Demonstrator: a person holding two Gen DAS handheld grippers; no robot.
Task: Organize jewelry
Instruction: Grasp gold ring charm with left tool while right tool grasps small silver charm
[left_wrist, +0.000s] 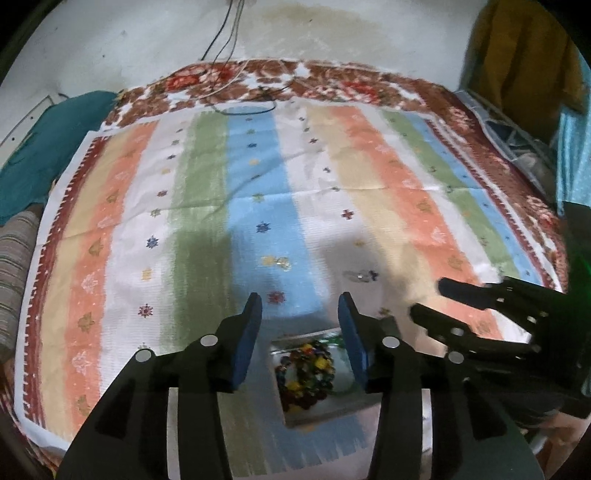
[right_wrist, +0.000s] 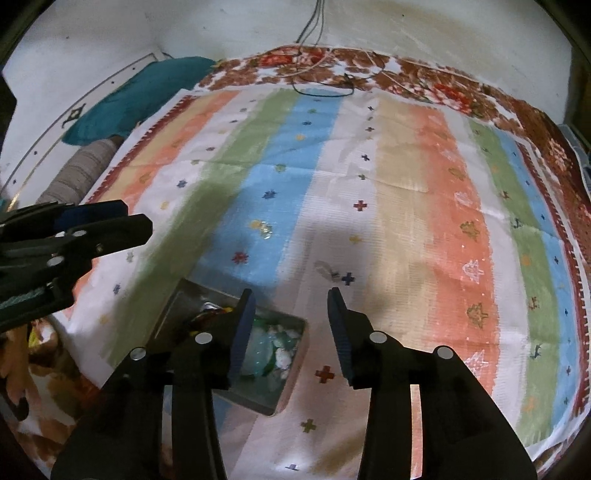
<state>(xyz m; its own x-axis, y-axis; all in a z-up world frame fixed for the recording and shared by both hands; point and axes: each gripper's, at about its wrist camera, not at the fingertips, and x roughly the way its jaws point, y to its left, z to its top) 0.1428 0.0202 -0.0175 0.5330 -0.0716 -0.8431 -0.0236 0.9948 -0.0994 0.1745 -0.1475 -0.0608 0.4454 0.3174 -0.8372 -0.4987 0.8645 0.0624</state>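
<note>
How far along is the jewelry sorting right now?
Done: a multicolored bead piece and pale green-white pieces already lie in the metal box. In hand: nothing; the left gripper and right gripper both stand open above it. Left: two small pieces, gold and silvery, still on the striped cloth.

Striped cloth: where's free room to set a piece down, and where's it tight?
Free: the striped cloth between the metal box and the cables at its far edge, and the whole orange-green side right of the box. Two small pieces lie just past the box. Tight: the box itself, both grippers over it.
</note>
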